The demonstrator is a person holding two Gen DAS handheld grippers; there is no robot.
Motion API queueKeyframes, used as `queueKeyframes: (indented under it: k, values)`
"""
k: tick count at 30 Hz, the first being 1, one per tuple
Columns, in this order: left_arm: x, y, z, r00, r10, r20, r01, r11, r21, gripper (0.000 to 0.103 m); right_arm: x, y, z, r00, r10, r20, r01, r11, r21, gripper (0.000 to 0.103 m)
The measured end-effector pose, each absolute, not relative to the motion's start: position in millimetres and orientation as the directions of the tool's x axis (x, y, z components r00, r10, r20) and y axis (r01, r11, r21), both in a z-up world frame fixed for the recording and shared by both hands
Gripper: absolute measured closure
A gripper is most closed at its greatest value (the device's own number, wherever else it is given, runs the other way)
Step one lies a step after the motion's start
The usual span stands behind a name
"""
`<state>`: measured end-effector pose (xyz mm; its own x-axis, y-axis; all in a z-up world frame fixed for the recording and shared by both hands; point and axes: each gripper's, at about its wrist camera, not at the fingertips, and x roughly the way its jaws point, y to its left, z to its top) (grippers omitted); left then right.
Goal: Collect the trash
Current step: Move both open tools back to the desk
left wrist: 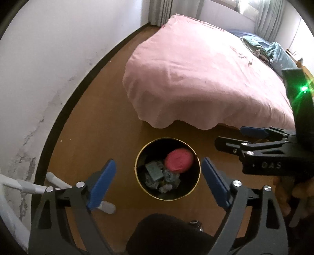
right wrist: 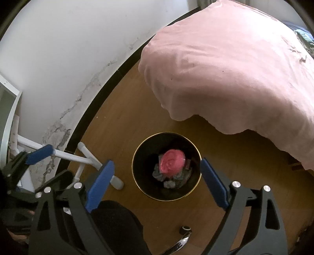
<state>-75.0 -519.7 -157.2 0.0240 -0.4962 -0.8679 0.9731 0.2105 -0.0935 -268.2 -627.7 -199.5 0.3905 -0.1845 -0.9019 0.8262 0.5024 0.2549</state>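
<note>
Black gold-rimmed bin point(left wrist: 137, 174), pink lid point(left wrist: 179, 161), crumpled wrappers point(left wrist: 157, 173)

A bed was covered by a pink duvet point(left wrist: 196, 78), whose edge was draped over the side toward a brown wooden floor point(left wrist: 109, 109). Blue and teal bedding point(left wrist: 274, 51) was heaped at the far end of the bed. Grey curtains point(left wrist: 172, 11) were hung behind it. A white wall point(left wrist: 49, 58), marked with cracked, peeling patches, was edged by a dark skirting board point(left wrist: 74, 94). A white metal frame point(right wrist: 82, 158) was stood against the wall.
</note>
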Motion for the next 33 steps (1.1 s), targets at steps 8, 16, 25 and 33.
queueKeyframes:
  k: [8, 16, 25, 33]
  values:
    - [-74, -461, -88, 0.034, -0.572, -0.82, 0.973, 0.205, -0.103, 0.01, -259, -611, -176, 0.4, -0.247, -0.883, 0.806, 0.553, 0.211, 0.016]
    - [-28, -347, -5, 0.195, -0.628, -0.753, 0.93, 0.363, -0.062, 0.008, -194, -536, -83, 0.566, -0.276, -0.777, 0.65, 0.729, 0.214, 0.016]
    - [118, -171, -21, 0.574, -0.281, -0.769, 0.533, 0.842, 0.09, 0.008, -55, -418, -25, 0.688, -0.078, -0.722, 0.288, 0.942, 0.173, 0.016]
    - [178, -96, -50, 0.521, -0.16, -0.838, 0.311, 0.95, 0.012, 0.008, 20, -345, -20, 0.683, 0.052, -0.728, 0.097, 0.982, 0.162, 0.016]
